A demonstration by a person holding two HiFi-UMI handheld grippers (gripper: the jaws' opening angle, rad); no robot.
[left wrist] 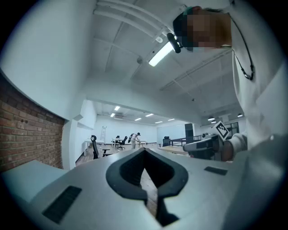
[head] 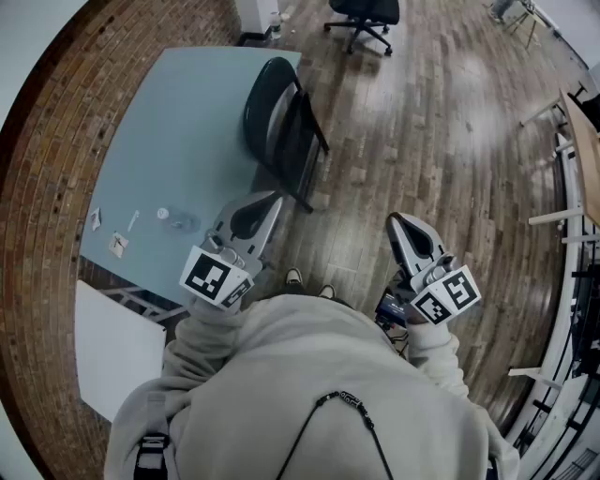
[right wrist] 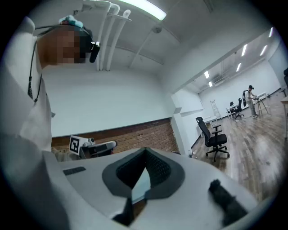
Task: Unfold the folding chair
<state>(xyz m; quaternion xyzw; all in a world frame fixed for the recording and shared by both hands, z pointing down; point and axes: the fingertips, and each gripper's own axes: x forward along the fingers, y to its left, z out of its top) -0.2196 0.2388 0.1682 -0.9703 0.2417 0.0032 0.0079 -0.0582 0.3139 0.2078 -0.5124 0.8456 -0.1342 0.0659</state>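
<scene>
A black folding chair [head: 279, 127] stands folded flat on the wooden floor, leaning against the right edge of the pale blue table [head: 178, 159]. My left gripper [head: 273, 201] is held level in front of the person, its tip just short of the chair's lower leg, shut and empty. My right gripper [head: 395, 221] hovers over bare floor to the right, shut and empty too. In the left gripper view the jaws [left wrist: 144, 151] meet at their tips, and the right gripper [left wrist: 204, 146] shows beyond. The right gripper view shows closed jaws [right wrist: 145, 151] with the left gripper [right wrist: 92, 147] beyond; neither shows the chair.
A clear bottle [head: 177, 219] and small paper scraps [head: 117, 243] lie on the table's near left part. A brick wall [head: 56, 159] curves along the left. A black office chair [head: 366, 19] stands far off; wooden tables [head: 581, 141] line the right. A white board [head: 117, 347] lies near left.
</scene>
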